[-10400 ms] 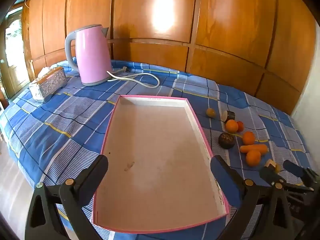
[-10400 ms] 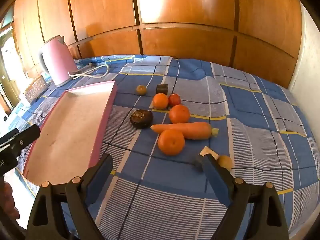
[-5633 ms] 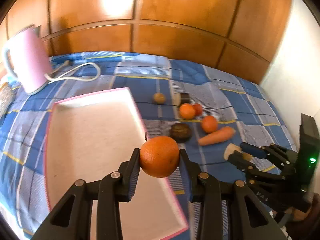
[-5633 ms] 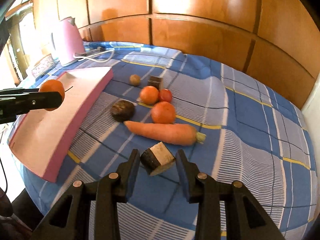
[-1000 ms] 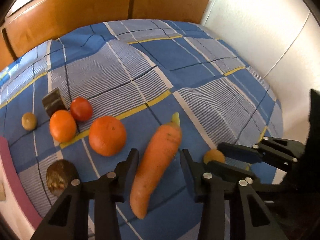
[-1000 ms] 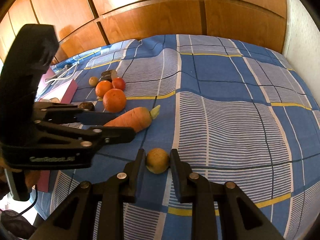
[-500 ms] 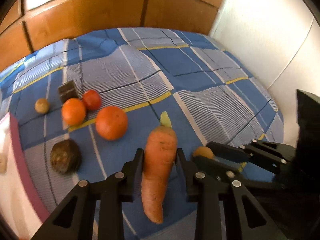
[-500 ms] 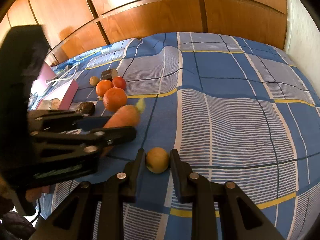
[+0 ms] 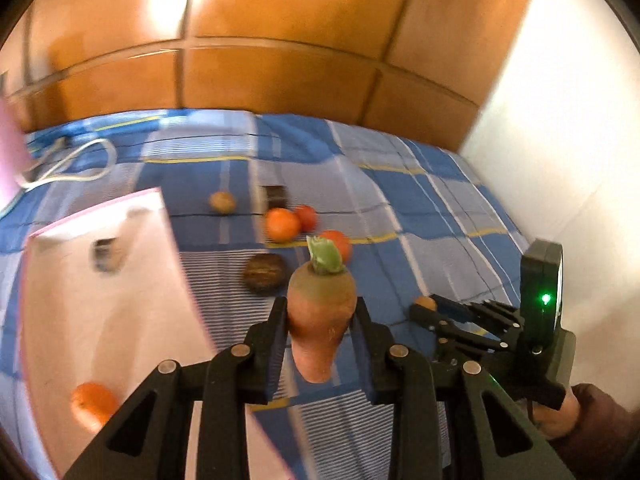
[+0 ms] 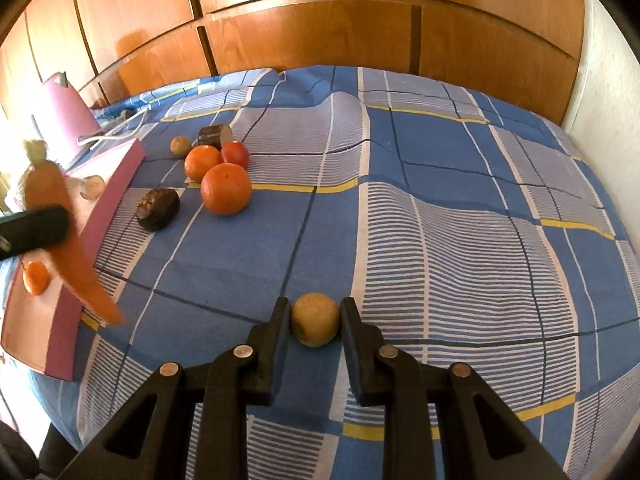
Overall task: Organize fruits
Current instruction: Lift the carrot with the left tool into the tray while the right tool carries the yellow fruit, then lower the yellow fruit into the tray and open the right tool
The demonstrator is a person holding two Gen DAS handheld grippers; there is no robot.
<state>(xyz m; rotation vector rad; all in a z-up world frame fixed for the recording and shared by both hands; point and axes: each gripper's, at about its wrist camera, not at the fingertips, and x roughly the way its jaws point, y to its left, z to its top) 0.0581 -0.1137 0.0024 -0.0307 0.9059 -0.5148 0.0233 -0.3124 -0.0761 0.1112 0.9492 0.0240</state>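
A blue plaid cloth (image 10: 460, 208) covered the whole surface, with wooden panelling (image 10: 320, 12) behind it. At the left lay the pink-rimmed tray (image 9: 120, 312), holding an orange (image 9: 93, 405) near its close end and a small dark-skinned piece (image 9: 106, 254) farther back; a pink kettle (image 10: 66, 114) stood beyond it.

The left claw (image 9: 320, 342) was clamped on a carrot (image 9: 321, 312), its jaws having just been closing on it, and carried it clear of the cloth with the green stub up and the tip hanging below the fingers. From the right wrist view the carrot (image 10: 60, 236) hung over the tray's near edge.

The right claw (image 10: 315, 326) was clenched on a small yellowish round fruit (image 10: 314, 324) resting on the cloth, both pads against its sides.

Loose on the cloth, well apart from that fruit, sat a large orange (image 10: 226, 188), a smaller orange (image 10: 202, 162), a tomato (image 10: 236, 154), a dark wrinkled fruit (image 10: 158, 209), a dark cut piece (image 10: 214, 136) and a small brownish fruit (image 10: 180, 146).
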